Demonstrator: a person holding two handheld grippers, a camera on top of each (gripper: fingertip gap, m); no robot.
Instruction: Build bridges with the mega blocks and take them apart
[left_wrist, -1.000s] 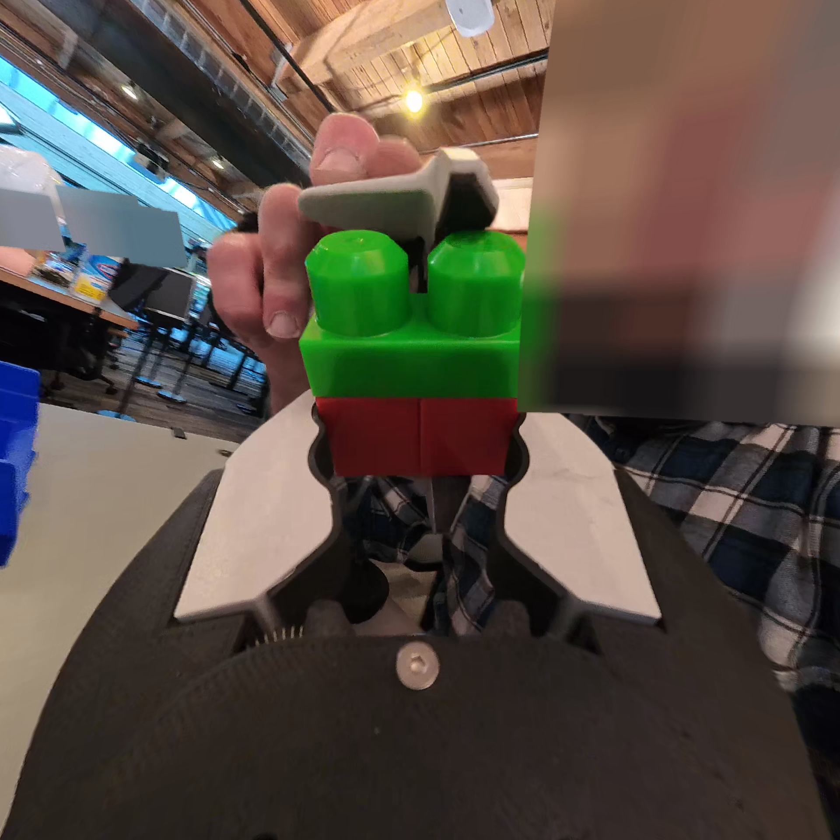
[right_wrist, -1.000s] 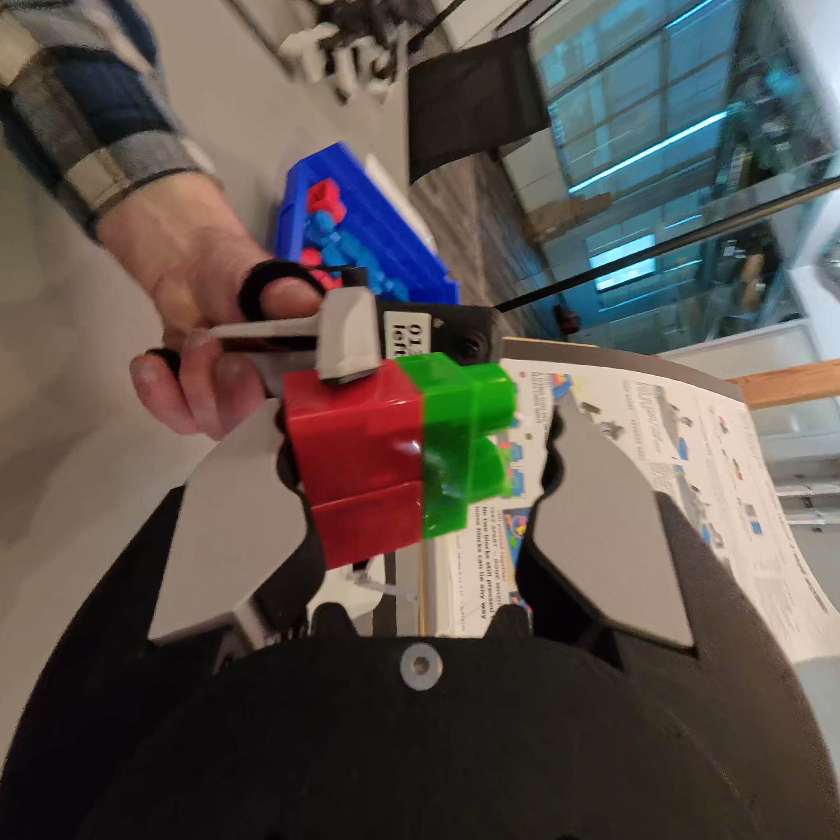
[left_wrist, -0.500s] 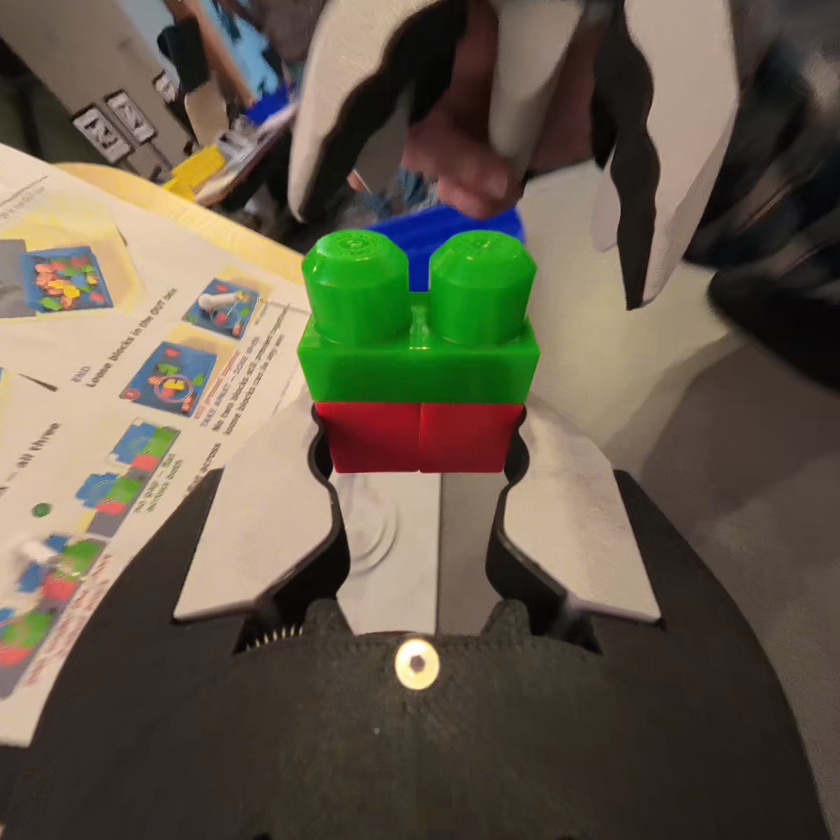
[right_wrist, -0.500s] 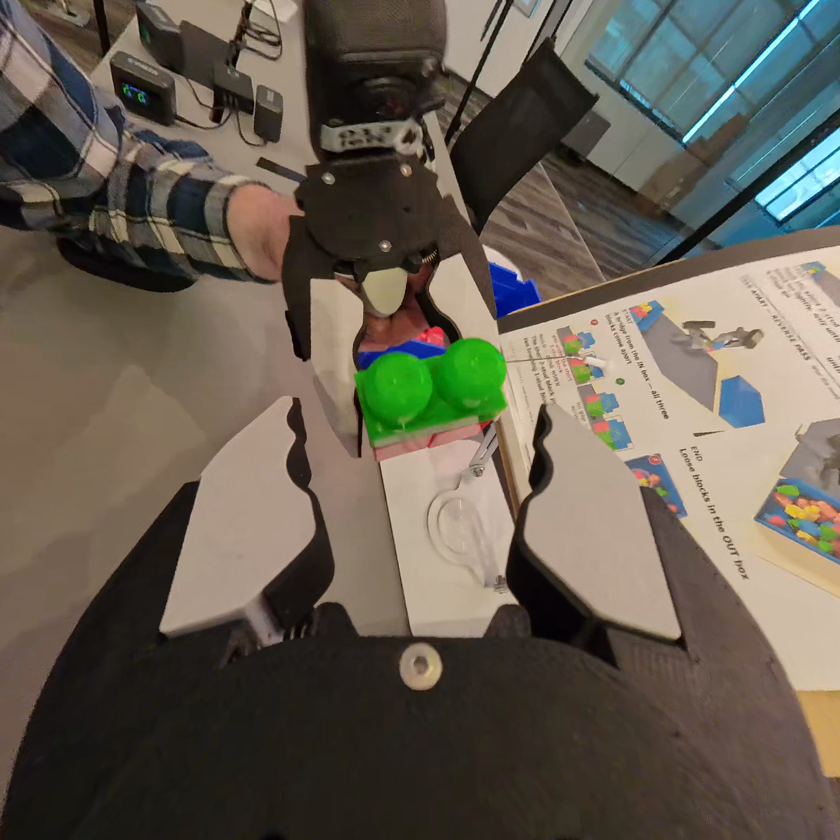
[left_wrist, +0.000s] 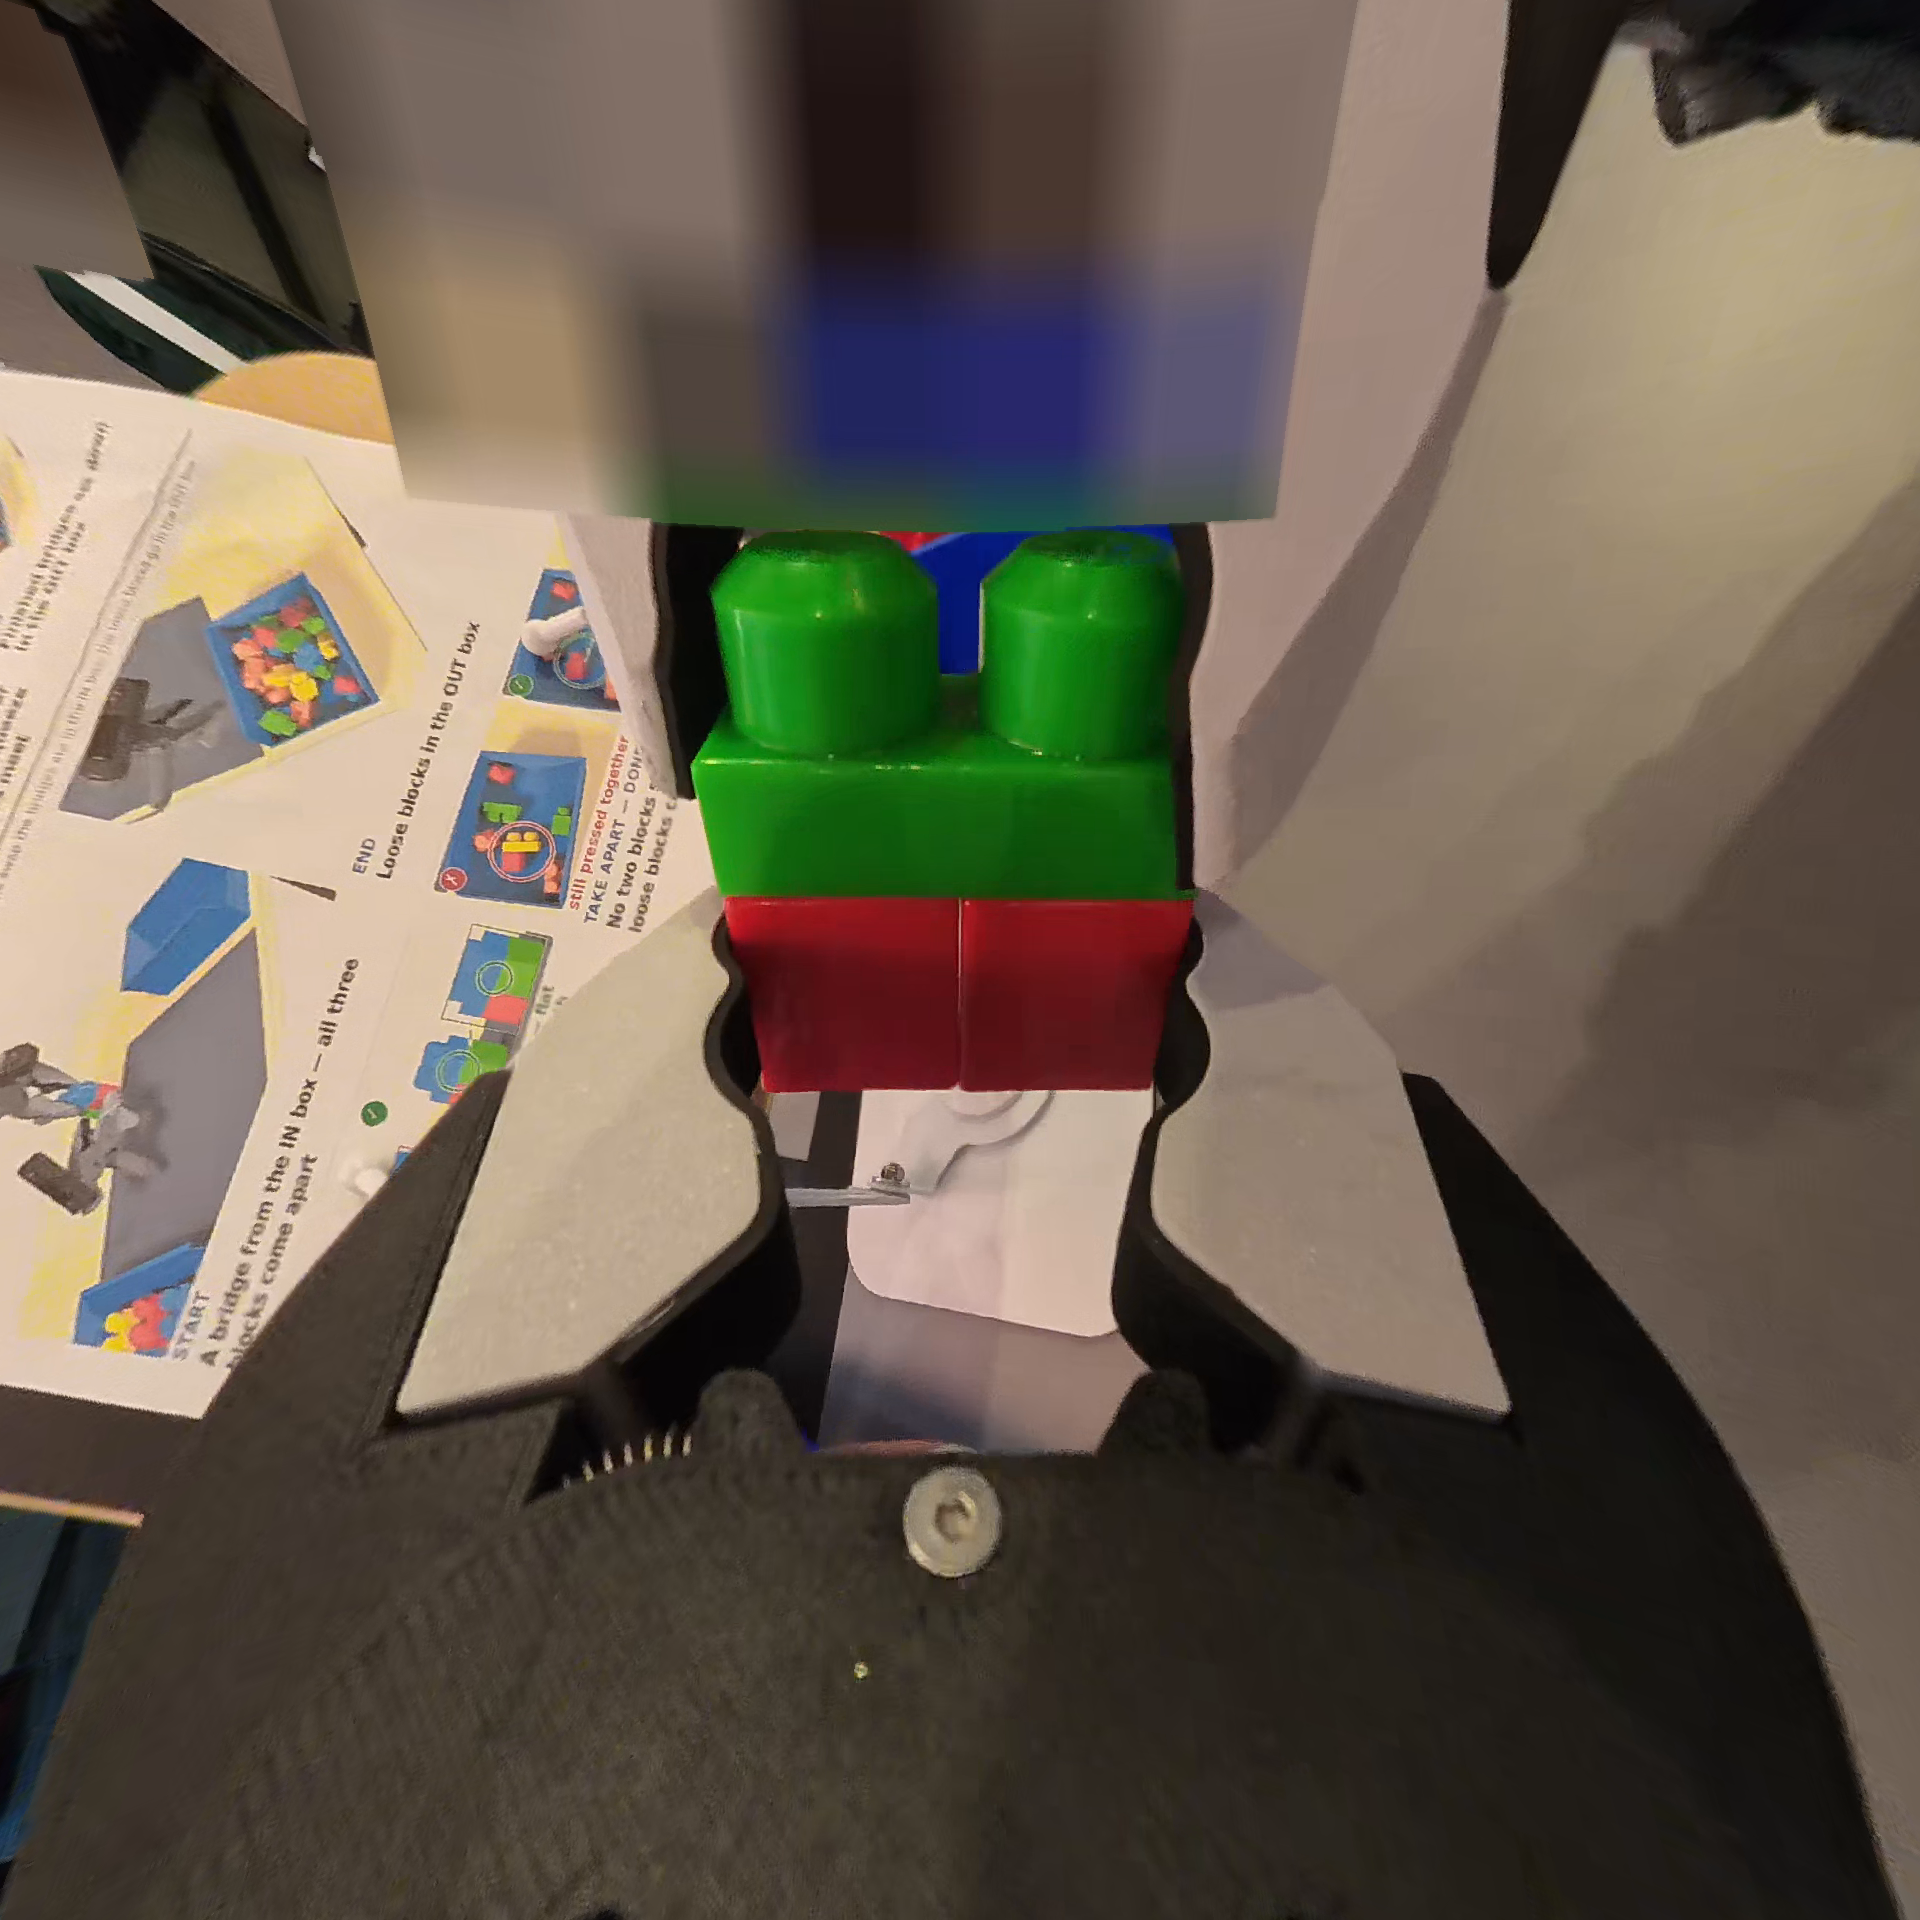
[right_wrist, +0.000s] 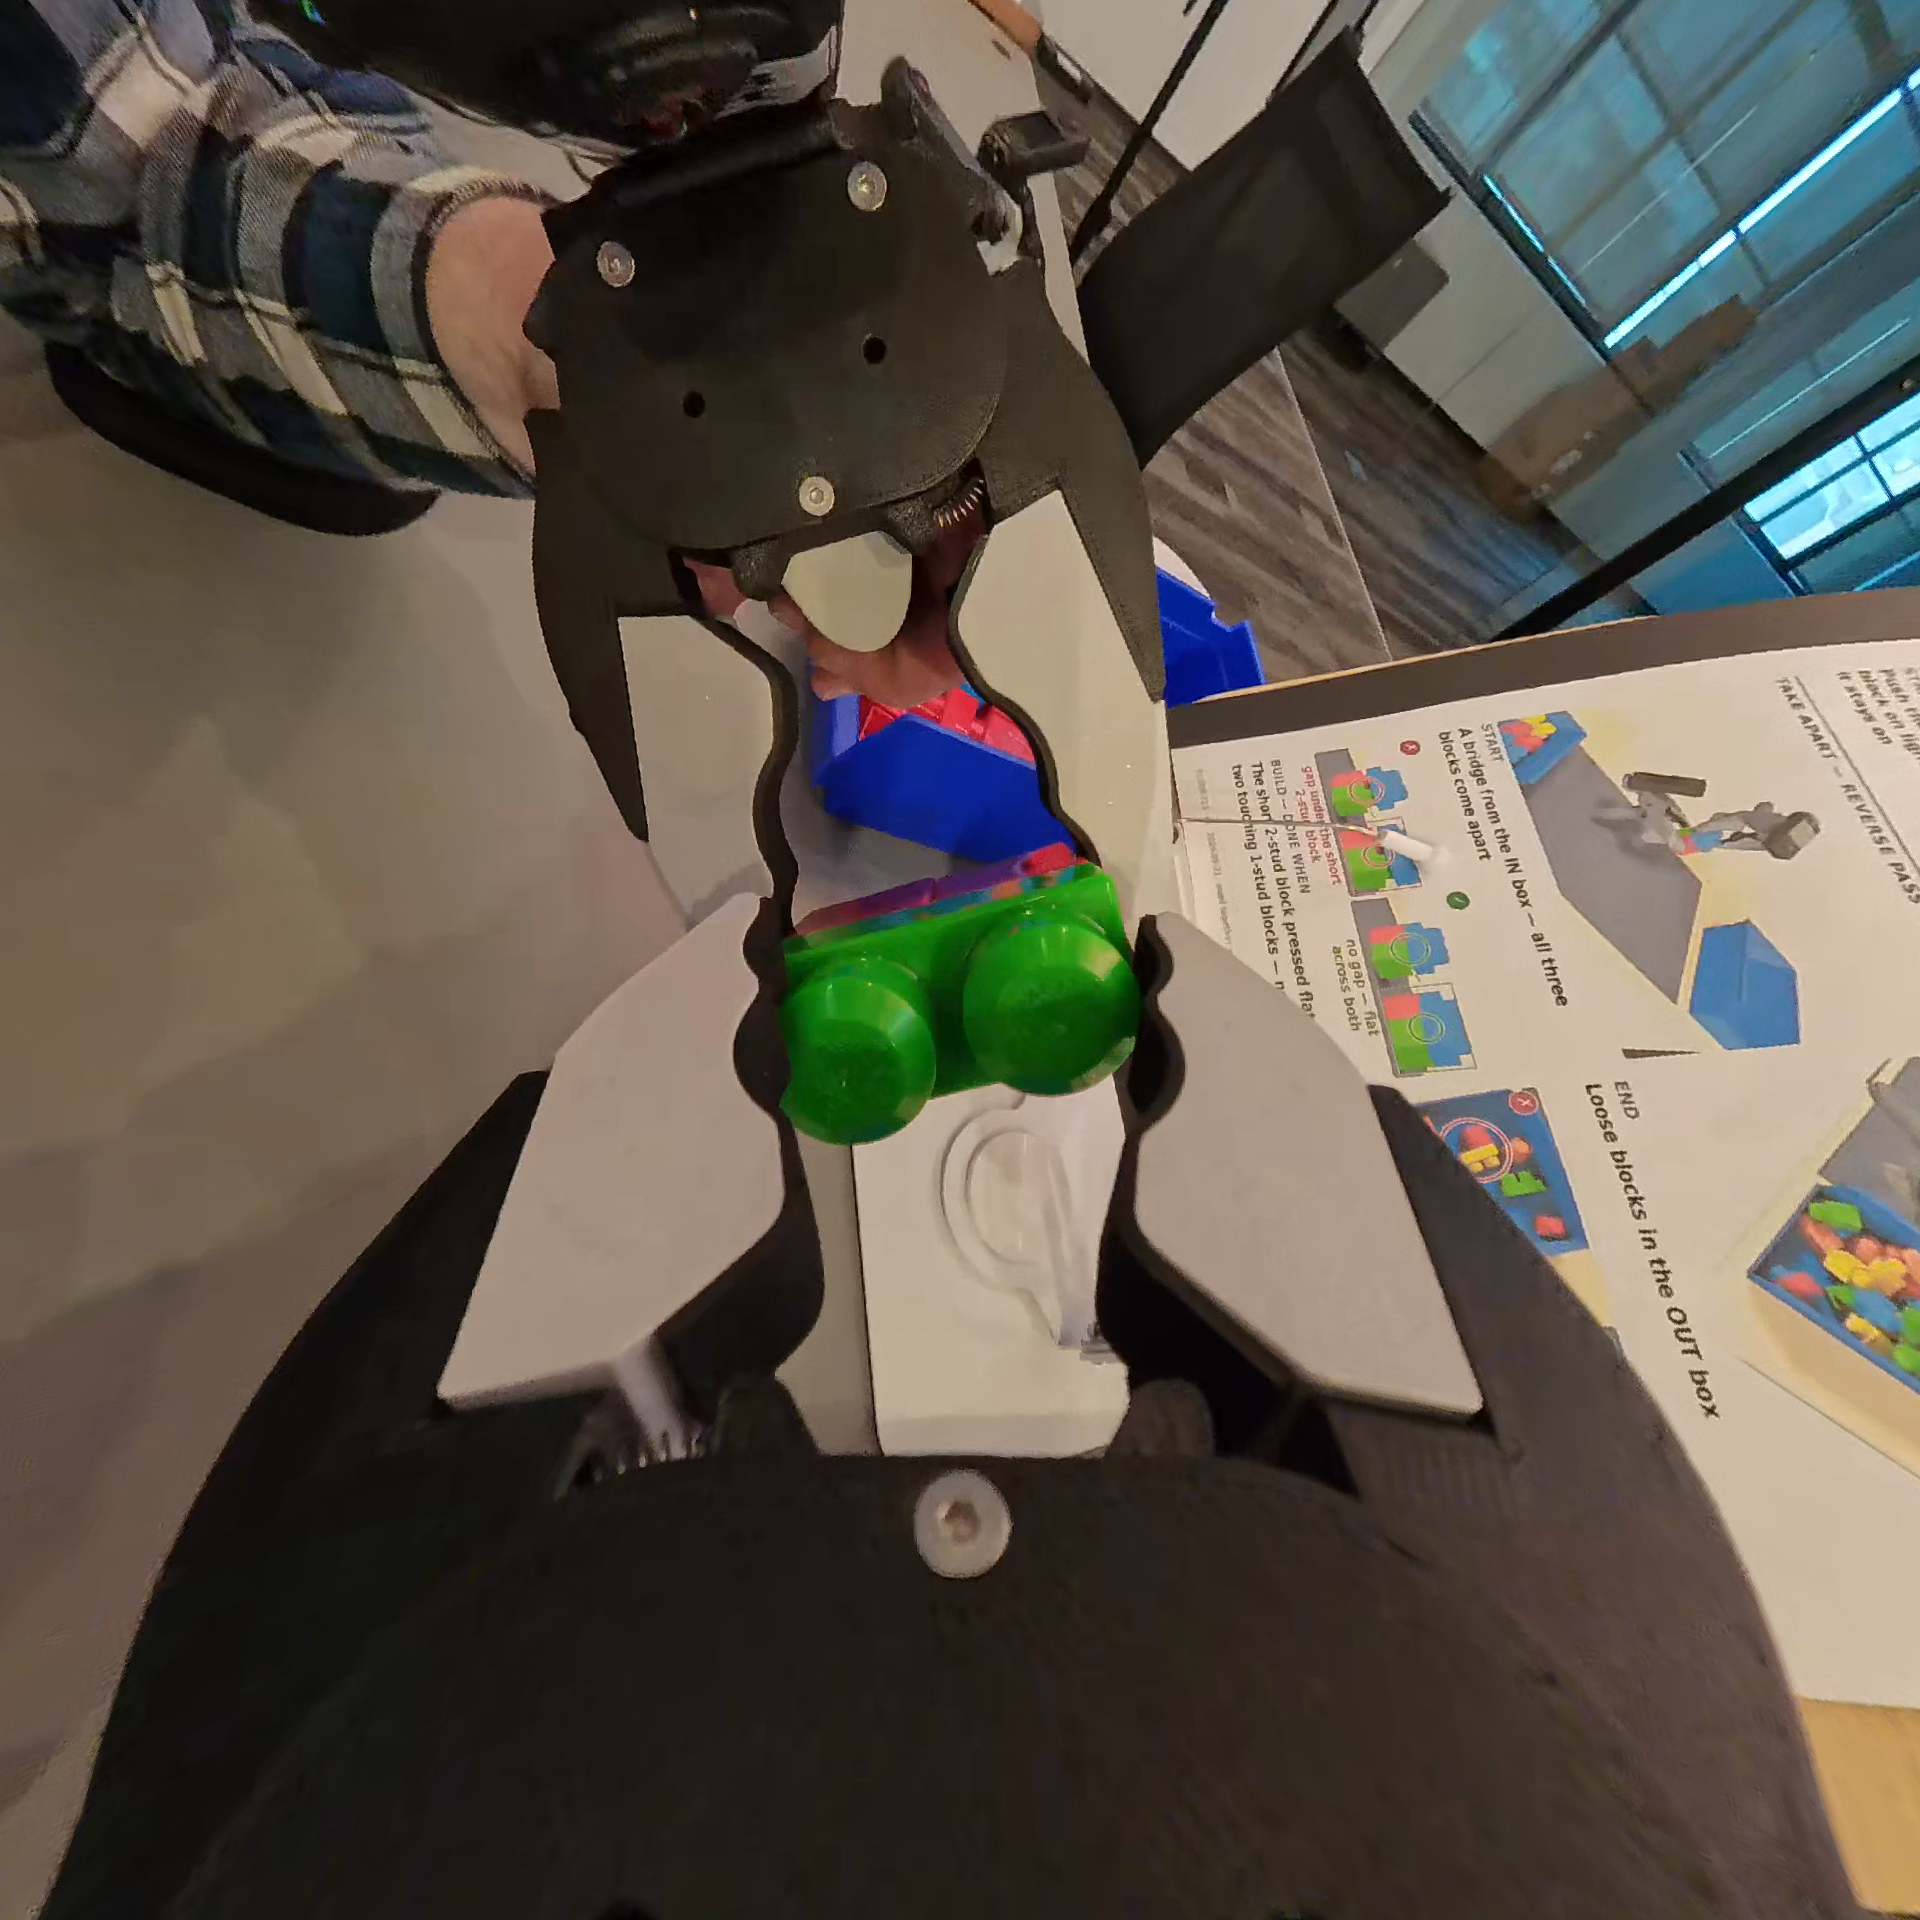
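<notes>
Small bridge, a glossy green two-stud plastic block (left_wrist: 940, 821) pressed over two red one-stud blocks (left_wrist: 961, 992), is held in mid-air above the printed instruction sheet (left_wrist: 260, 935). Left gripper (left_wrist: 961, 997) clamps the red pair; right gripper (right_wrist: 945, 1023) has its pads against the green block's stud ends, seemingly pressing. Risk: pulling off-axis could twist a red block out of the left grip, or the rounded studs slip free and pieces drop.

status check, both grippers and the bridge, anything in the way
Left gripper clamped on the two red blocks. Right gripper closed on the green block on top. Bridge in one piece, nothing in the way.
</notes>
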